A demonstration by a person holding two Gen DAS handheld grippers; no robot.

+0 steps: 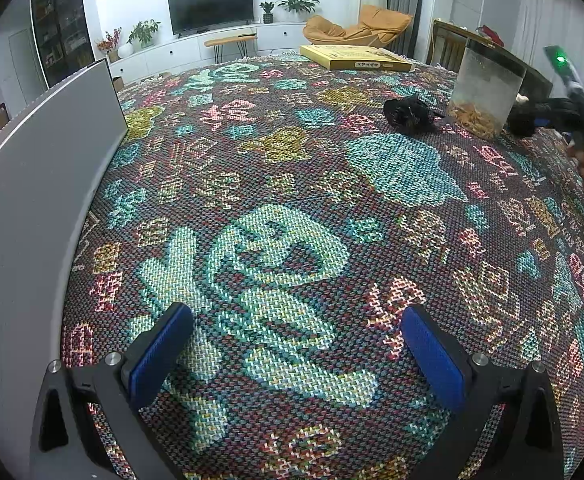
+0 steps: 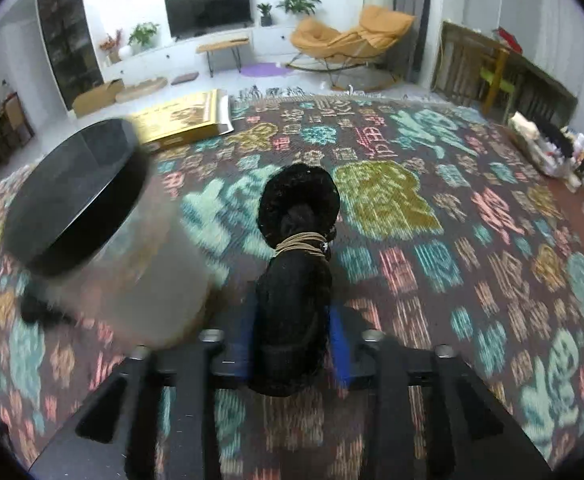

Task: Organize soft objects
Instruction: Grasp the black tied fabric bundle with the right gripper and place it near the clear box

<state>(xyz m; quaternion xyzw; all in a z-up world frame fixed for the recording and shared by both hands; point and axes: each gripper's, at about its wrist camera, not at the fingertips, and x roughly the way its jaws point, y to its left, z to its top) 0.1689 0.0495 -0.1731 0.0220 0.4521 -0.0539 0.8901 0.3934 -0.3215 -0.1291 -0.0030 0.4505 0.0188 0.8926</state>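
The right hand-held gripper is clenched on a black plush bundle, its blue pads pressed into the lower body while the rounded top, tied off with a tan cord, pokes forward above the patterned woven cloth covering the surface. Just to the left of it stands a clear plastic jar with a black lid, blurred in this view, and a scrap of dark fluff shows at the jar's left base. From the left wrist view, the left hand-held gripper is released, jaws spread wide over bare cloth near the grey upright panel on the left, holding nothing. Far right in that view sit the same jar, a second black soft item on the cloth just left of it, and the right gripper's body beyond. A yellow flat box lies at the far edge. The step in hand appears to be carrying the grasped bundle; whether it is lifted clear of the cloth cannot be told. The next move likely calls for a chosen spot, perhaps beside the other black item, and a steady lowering that keeps clear of the jar before the jaws release.
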